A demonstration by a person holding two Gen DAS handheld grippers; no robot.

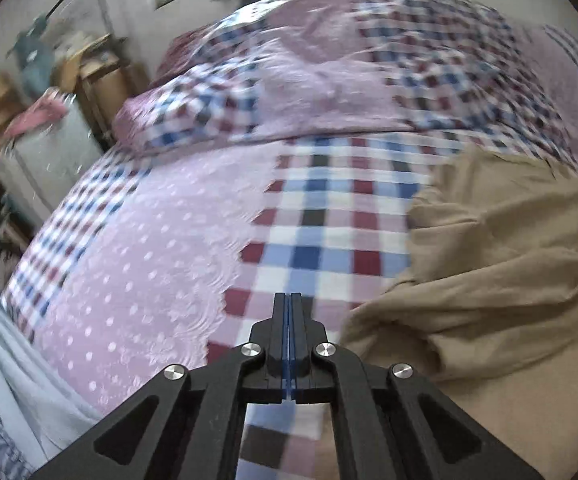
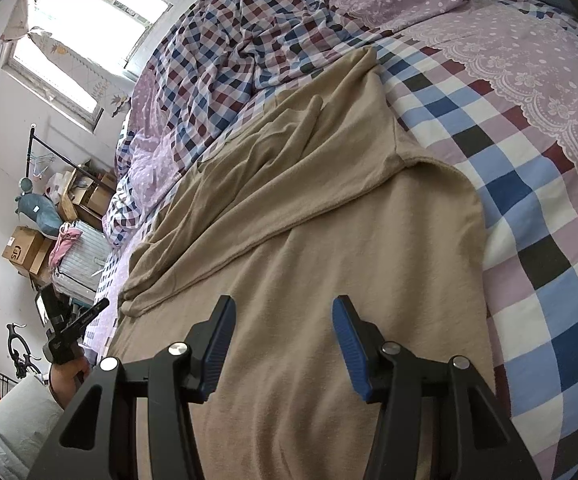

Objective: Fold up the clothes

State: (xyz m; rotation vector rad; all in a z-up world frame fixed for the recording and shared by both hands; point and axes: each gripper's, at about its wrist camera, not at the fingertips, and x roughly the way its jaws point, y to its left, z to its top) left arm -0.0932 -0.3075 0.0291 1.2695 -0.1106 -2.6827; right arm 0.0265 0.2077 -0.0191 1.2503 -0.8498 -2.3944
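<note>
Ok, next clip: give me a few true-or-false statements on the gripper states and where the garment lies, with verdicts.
1. The left gripper is shut with nothing between its fingers. True.
2. The right gripper is clamped on the tan knit garment. False: its jaws stand open above the cloth.
3. The tan garment lies on the blue, red and white checked bedsheet. True.
4. The garment is folded into a neat small square. False: it lies spread and wrinkled, one part lapped over the rest.
5. A pale ribbed suitcase stands beside the bed. True.
</note>
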